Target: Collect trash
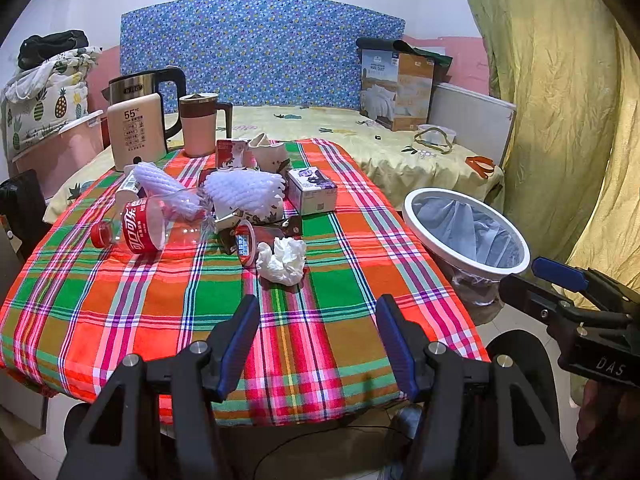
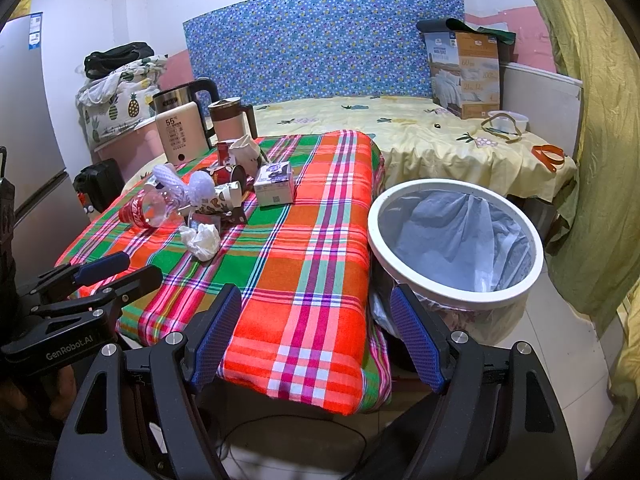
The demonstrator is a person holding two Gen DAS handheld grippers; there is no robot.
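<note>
Plainly, each hand-held gripper (image 1: 318,338) (image 2: 316,338) gapes empty above the tablecloth's (image 1: 320,300) bare near edge.

We see a woven plaid cloth (image 1: 320,312) covering the surface, matt and slightly ribbed. At ten o'clock from the crumpled white tissue paper (image 1: 282,260) lies a clear glossy plastic bottle (image 1: 148,226); foam netting (image 1: 244,190) looks soft and bumpy. The kettle (image 1: 128,88) shows brushed metal. The bin (image 2: 456,240) has a smooth white plastic rim and thin crinkled plastic liner. Each claw's pads (image 2: 416,336) look rubbery and knurled.
</note>
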